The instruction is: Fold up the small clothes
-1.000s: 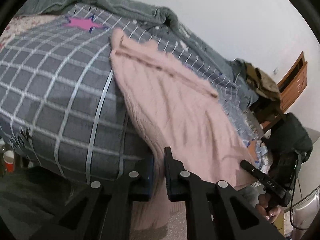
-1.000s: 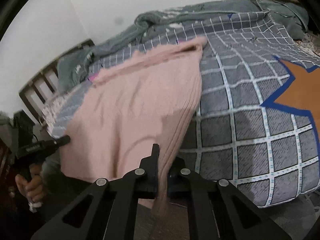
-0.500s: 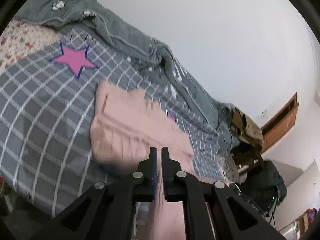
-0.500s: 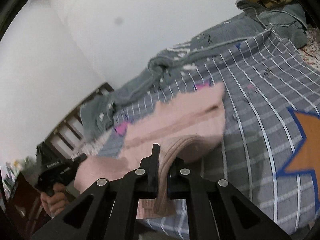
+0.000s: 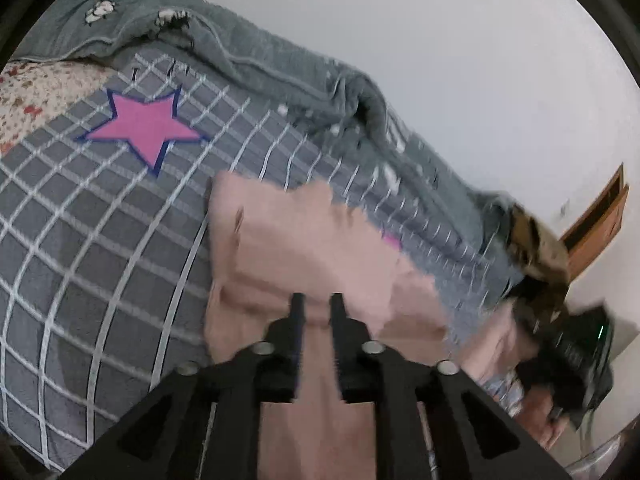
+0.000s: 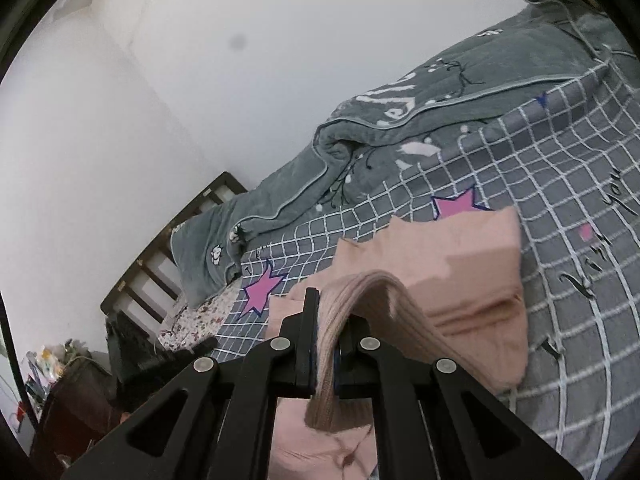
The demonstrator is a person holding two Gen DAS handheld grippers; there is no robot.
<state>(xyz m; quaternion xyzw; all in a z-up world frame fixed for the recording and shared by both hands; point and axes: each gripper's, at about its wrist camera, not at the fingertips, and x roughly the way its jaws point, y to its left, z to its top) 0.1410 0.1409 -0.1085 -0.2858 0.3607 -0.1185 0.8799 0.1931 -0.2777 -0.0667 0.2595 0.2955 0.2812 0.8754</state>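
Pink knitwear [image 6: 460, 292] sits ribbed-edge first in our right gripper [image 6: 326, 320], jaws clamped on it, while our left gripper [image 5: 316, 312] has just been opening, jaws slightly apart over loose cloth. Beyond, the garment lies doubled on the checked bedspread [image 5: 80, 240]. One-sided release could, we judge, skew the fold.

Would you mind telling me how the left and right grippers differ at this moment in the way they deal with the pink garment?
The right gripper is shut on a ribbed edge of the pink garment, whereas the left gripper shows a clear gap, its jaws having just been opening. The right gripper holds its edge lifted, arching over the fabric; under the left gripper the garment lies loose on the checked bedspread. Both are black and point toward the same garment.
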